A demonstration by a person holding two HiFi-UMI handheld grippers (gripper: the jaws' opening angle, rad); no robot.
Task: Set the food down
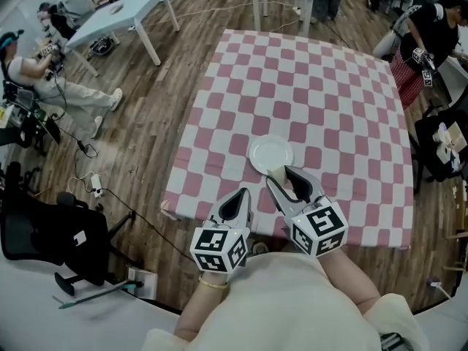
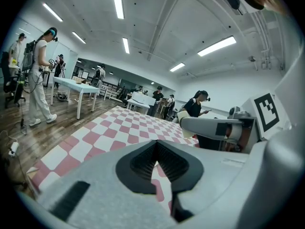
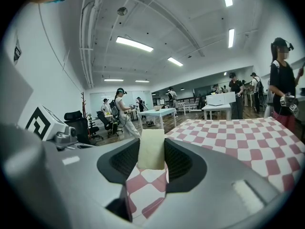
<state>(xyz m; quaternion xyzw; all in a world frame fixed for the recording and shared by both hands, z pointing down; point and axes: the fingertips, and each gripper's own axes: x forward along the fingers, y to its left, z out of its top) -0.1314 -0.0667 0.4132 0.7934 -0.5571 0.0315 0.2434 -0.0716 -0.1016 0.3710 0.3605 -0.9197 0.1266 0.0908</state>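
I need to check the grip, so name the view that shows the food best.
The right gripper view: the pale food block sits mid-frame, clamped between the right gripper's jaws. The head view shows only its tip near the white plate; the left gripper view, a small sliver.

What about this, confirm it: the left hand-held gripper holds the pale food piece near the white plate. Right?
No: the right hand-held gripper holds the pale food piece near the white plate, as the right gripper view shows.
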